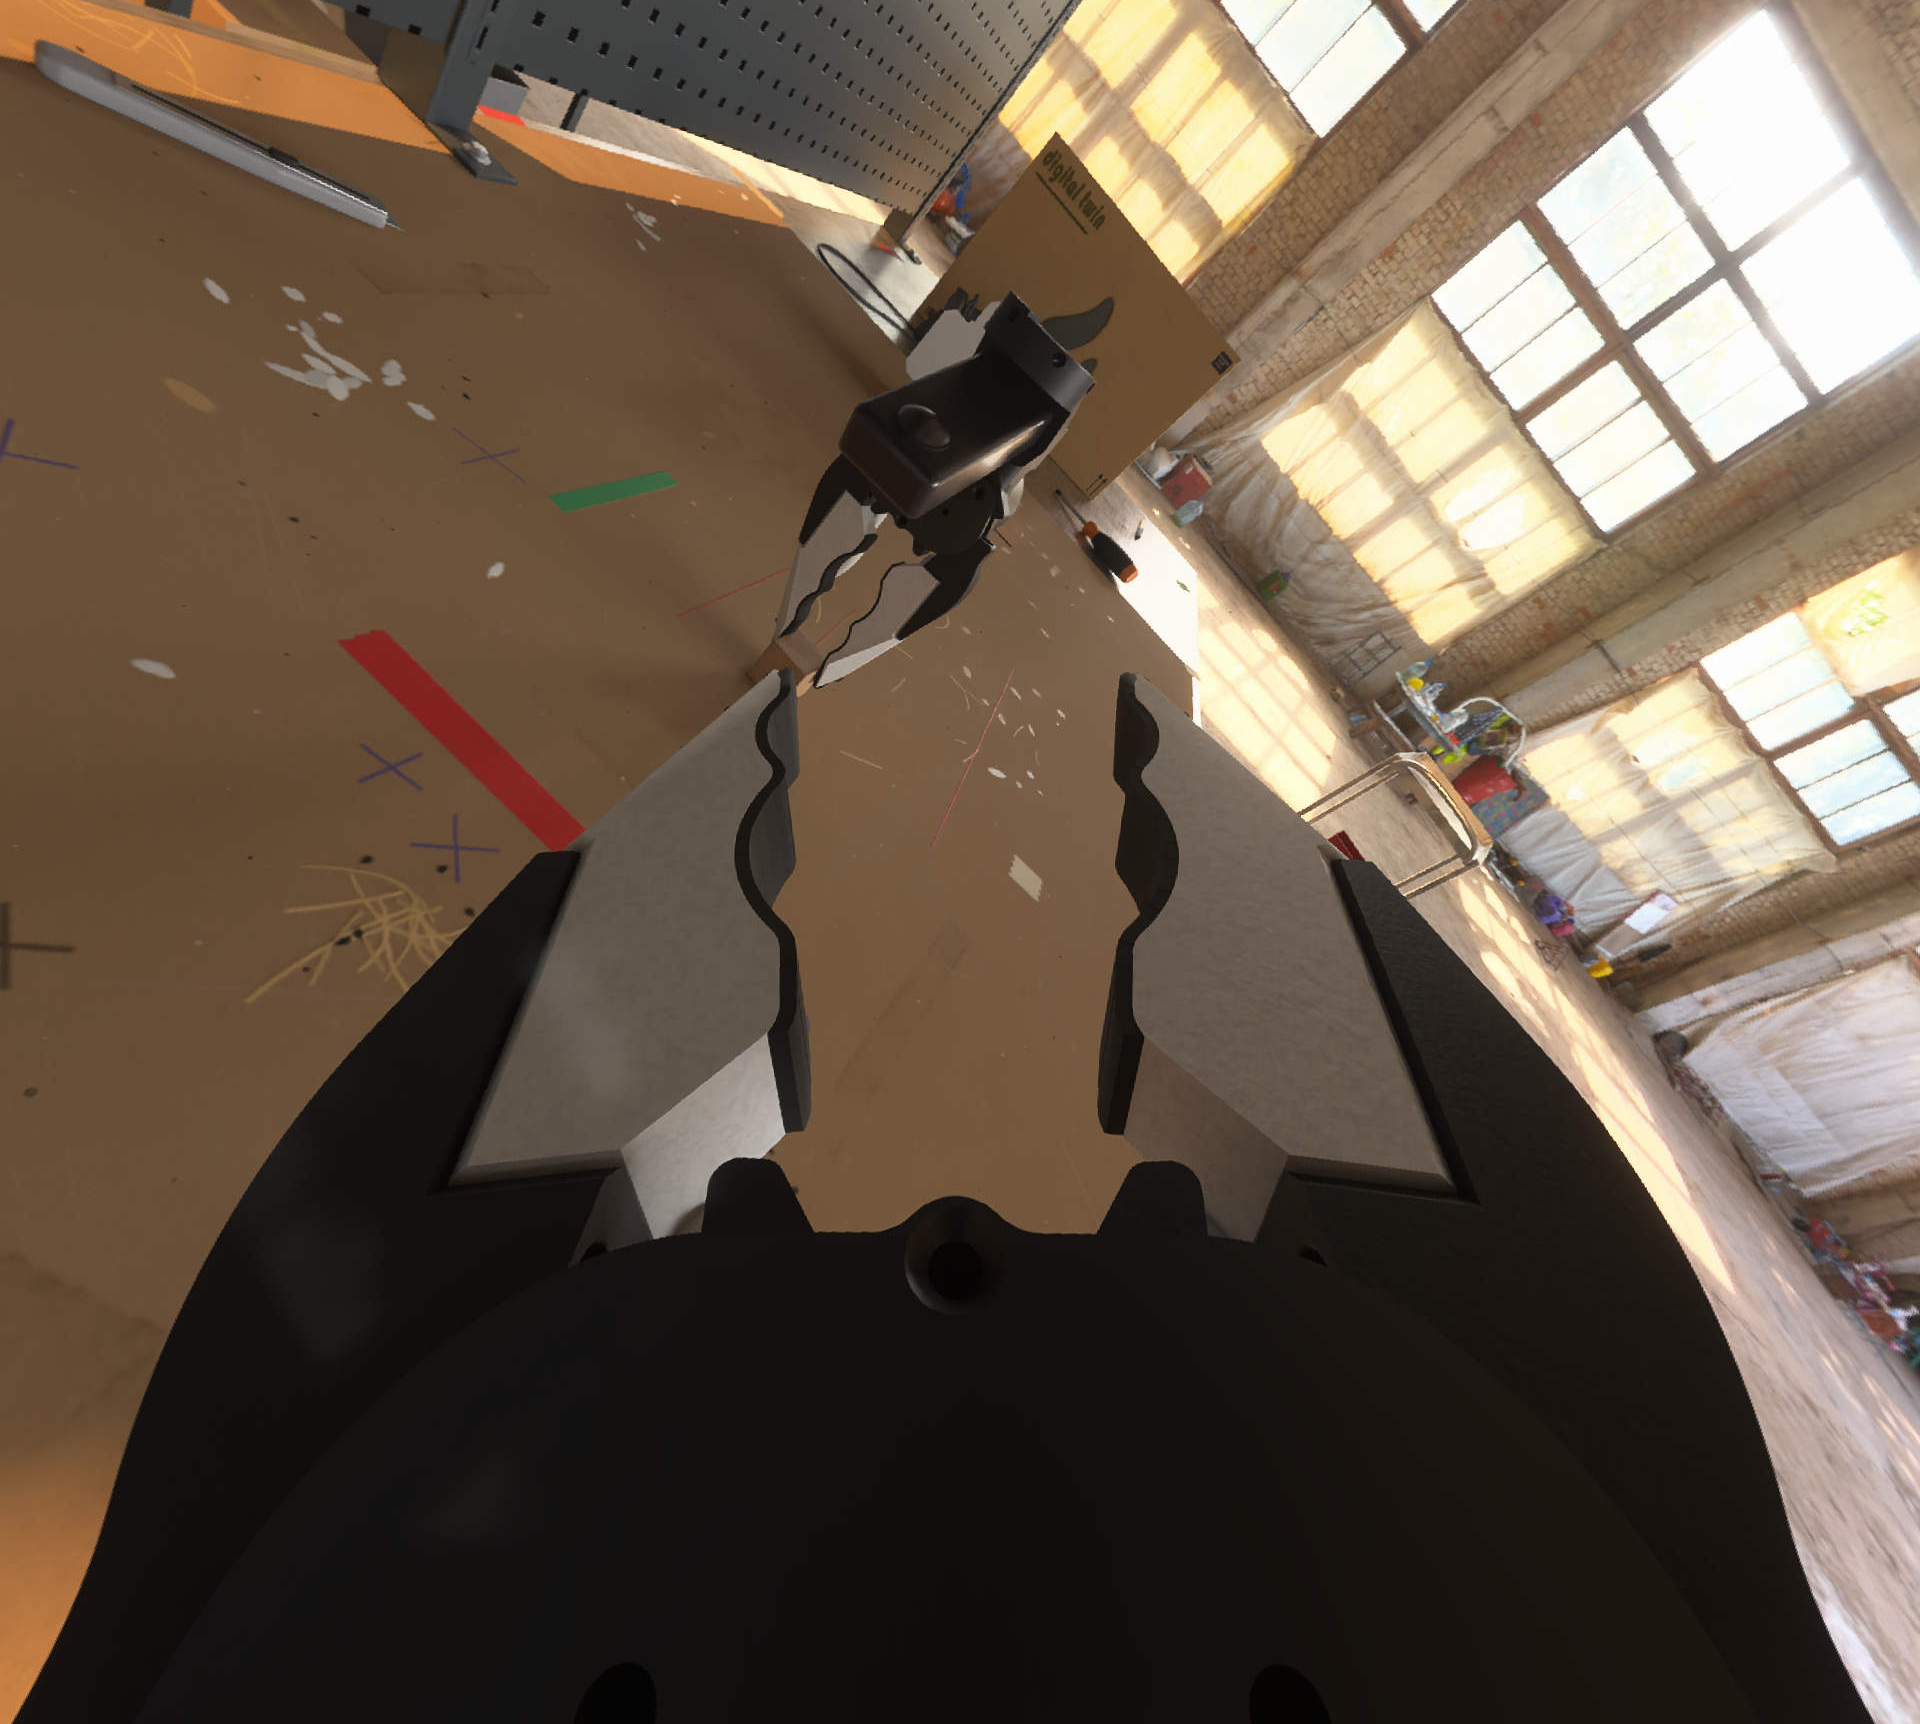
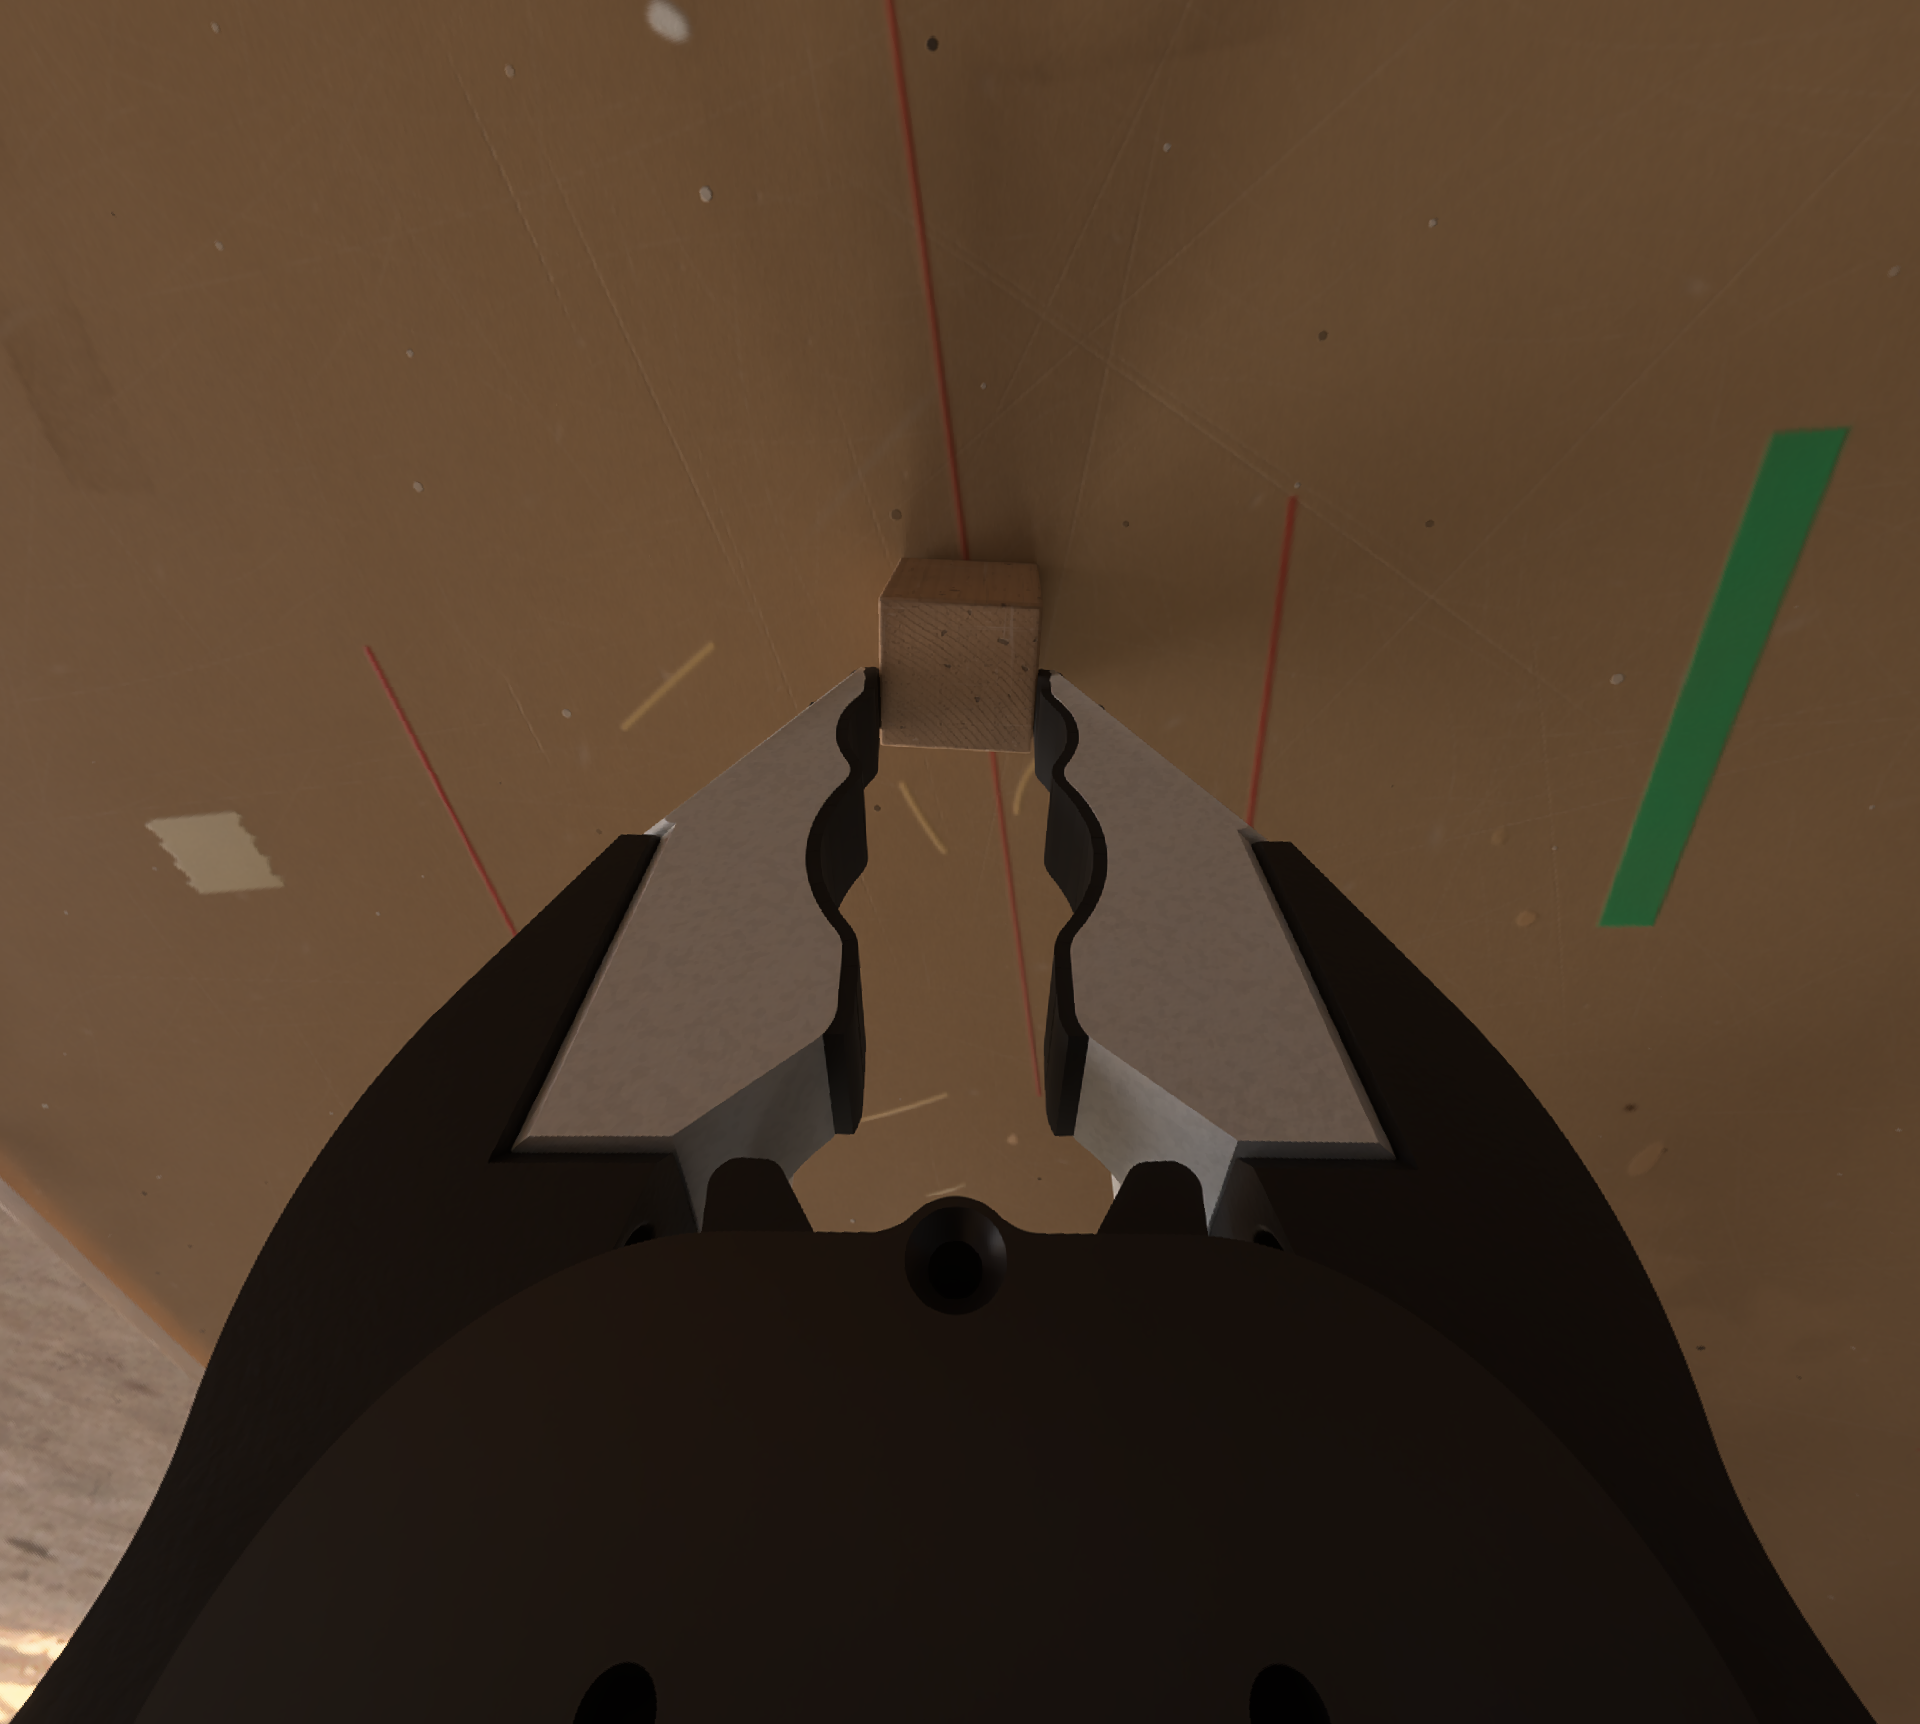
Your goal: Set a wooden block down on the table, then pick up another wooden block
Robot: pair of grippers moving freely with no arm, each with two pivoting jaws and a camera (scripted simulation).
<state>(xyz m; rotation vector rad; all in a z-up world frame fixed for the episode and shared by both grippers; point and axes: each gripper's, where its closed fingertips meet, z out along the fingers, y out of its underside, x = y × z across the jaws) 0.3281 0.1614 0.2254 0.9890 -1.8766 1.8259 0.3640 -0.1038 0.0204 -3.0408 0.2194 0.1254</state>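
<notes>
A small pale wooden block (image 2: pixel 958 651) stands on the brown table (image 2: pixel 416 324). My right gripper (image 2: pixel 958 687) has its two fingertips pressed against the block's left and right sides, shut on it at the table surface. In the left wrist view the right gripper (image 1: pixel 816 656) points down at the table, with the block (image 1: pixel 784 658) partly hidden behind its fingers. My left gripper (image 1: pixel 956 698) is open and empty, hovering above the table just short of the right gripper. I see no other block.
A grey pegboard (image 1: pixel 727 12) stands at the back, with a grey utility knife (image 1: pixel 208 126) lying before it. A cardboard box (image 1: pixel 1091 303) and a screwdriver (image 1: pixel 1107 547) sit near the table's right edge. Red tape (image 1: pixel 457 739) and green tape (image 2: pixel 1725 677) mark the table.
</notes>
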